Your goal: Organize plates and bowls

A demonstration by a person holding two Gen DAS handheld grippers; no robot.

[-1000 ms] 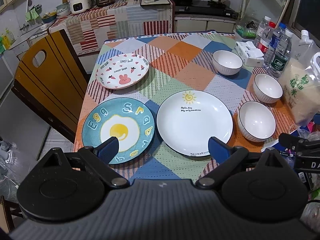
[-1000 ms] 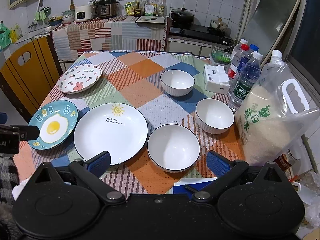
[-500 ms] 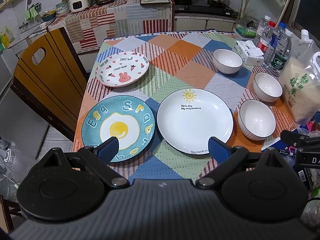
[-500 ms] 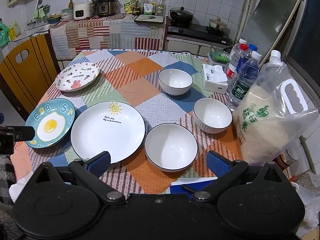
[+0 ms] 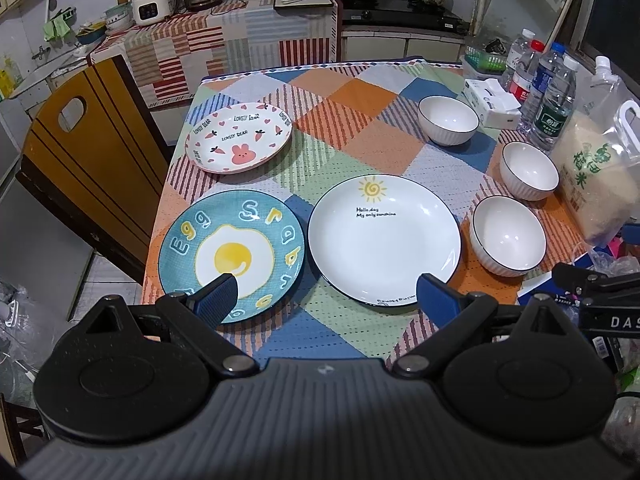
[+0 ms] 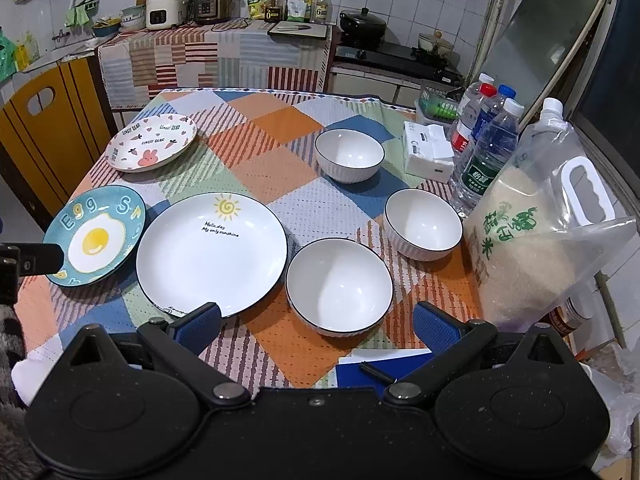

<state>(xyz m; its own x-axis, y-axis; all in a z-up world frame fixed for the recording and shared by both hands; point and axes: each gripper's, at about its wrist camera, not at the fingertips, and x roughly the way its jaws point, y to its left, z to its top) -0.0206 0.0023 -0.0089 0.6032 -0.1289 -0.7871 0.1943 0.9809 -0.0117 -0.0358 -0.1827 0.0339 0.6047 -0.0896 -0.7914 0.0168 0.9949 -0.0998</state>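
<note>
Both grippers hung released above the near edge of the table, holding nothing: the left gripper (image 5: 326, 294) spread wide at the bottom of its frame, the right gripper (image 6: 316, 322) likewise.

From the left of the left view, the egg plate (image 5: 231, 255) lay lower left, the bunny plate (image 5: 239, 137) above it, and the white sun plate (image 5: 384, 239) at centre, just beside the egg plate. Three white bowls ran up the right side: the near bowl (image 6: 339, 286), the middle bowl (image 6: 423, 229) and the far bowl (image 6: 349, 155), all apart from one another.

All looked like glazed ceramic: stiff, fairly heavy, slick and breakable. The plates lay flat on the cloth, so the rim was likely the only hold; the bowls offered an upright wall to pinch.

At the right edge stood a tissue box (image 6: 427, 151), water bottles (image 6: 486, 160) and a rice bag (image 6: 540, 236), which crowded the middle bowl.
</note>
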